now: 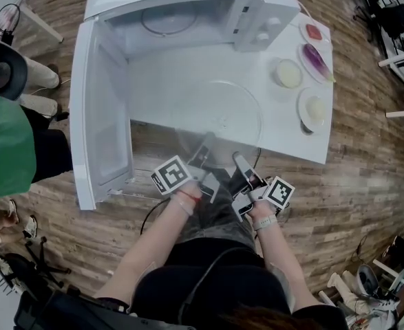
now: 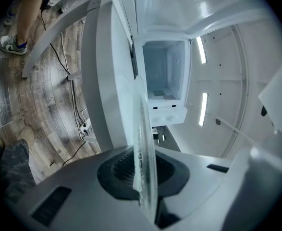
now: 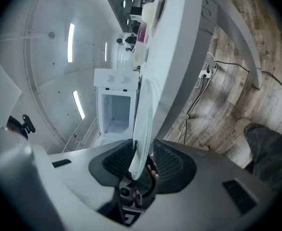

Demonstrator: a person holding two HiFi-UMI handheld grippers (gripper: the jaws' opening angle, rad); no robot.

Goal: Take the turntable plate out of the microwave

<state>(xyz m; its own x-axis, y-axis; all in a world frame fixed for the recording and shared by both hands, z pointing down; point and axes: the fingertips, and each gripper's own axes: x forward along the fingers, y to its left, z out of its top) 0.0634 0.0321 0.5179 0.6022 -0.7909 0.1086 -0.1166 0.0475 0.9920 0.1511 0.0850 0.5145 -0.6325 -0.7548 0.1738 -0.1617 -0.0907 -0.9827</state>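
Observation:
The clear glass turntable plate [image 1: 219,122] lies on the white table [image 1: 284,133] in front of the open microwave [image 1: 181,19], its near rim past the table's front edge. My left gripper [image 1: 203,158] is shut on that rim at the left. In the left gripper view the plate [image 2: 144,148] stands edge-on, pinched between the pads of the left gripper [image 2: 145,177]. My right gripper [image 1: 239,162] is open around the rim on the right. In the right gripper view the plate's edge [image 3: 143,124] sits between the spread pads of the right gripper [image 3: 141,165], with a gap showing.
The microwave door [image 1: 102,115] swings out to the left. A roller ring [image 1: 168,20] lies inside the cavity. Several small plates of food [image 1: 288,73] line the table's right side. A person in green [image 1: 2,143] stands at the left on the wooden floor.

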